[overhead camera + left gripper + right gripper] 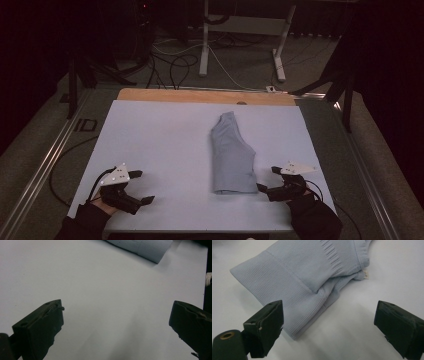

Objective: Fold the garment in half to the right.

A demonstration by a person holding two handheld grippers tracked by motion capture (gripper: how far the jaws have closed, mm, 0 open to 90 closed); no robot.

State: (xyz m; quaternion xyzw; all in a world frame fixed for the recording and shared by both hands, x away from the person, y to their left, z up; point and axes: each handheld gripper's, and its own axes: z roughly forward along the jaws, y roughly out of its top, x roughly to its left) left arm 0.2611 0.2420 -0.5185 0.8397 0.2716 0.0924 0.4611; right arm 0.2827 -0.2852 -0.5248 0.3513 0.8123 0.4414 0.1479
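The sweater (232, 155), a pale blue knit, lies folded lengthwise into a narrow strip on the white sheet (160, 145) that covers the table, right of the middle, its ribbed hem toward the person and its narrower end pointing away. The sleeves appear tucked in, so the first folds look done; judging from its length, at least one crosswise fold would remain before it makes a compact bundle. The right gripper (266, 180) waits just beside the near right corner of the garment, its jaws spread wide and holding nothing; in the right gripper view the ribbed hem (279, 290) sits close ahead of the left jaw, with a small label (365, 273) showing at the far fold. The left gripper (142, 187) rests well apart over bare sheet near the front left of the table, jaws likewise spread and empty, and its own view catches a corner of the ribbed cloth (150, 248) far off. Neither tool touches the fabric. Beyond the table a dark floor with cables (175, 62) and a white desk frame (240, 30) fades into shadow.
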